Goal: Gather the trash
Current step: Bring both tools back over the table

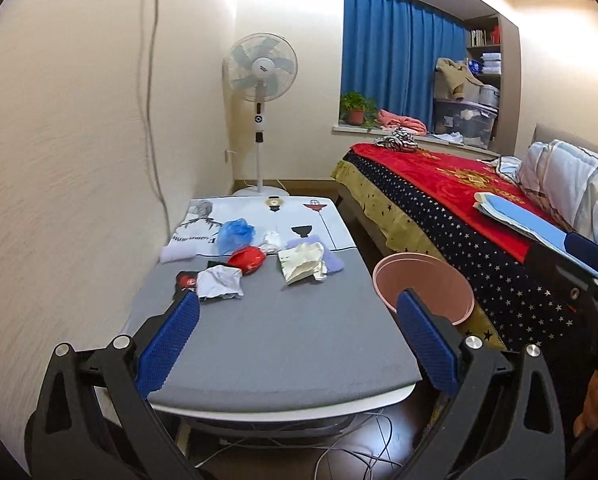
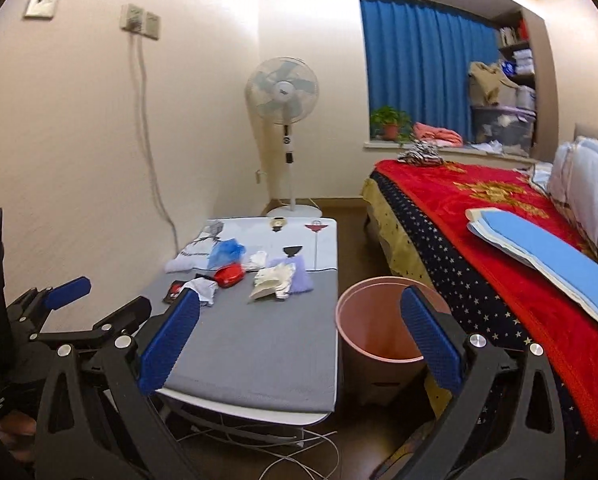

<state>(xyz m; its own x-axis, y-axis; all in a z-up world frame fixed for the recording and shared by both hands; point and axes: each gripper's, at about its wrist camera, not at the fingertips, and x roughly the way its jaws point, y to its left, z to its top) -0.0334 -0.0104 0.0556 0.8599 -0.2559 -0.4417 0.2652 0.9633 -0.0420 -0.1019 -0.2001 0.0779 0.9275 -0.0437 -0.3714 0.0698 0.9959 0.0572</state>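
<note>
White printed cloth [image 1: 197, 236] on table, upside-down txt, maybe "FASHION", rest too blurry to read

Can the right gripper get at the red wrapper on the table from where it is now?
Probably yes: the right gripper is open and empty, and bare grey table lies before the red wrapper.

Pink bin [image 2: 379, 320], red star-edged blanket [image 2: 479, 216]
</note>
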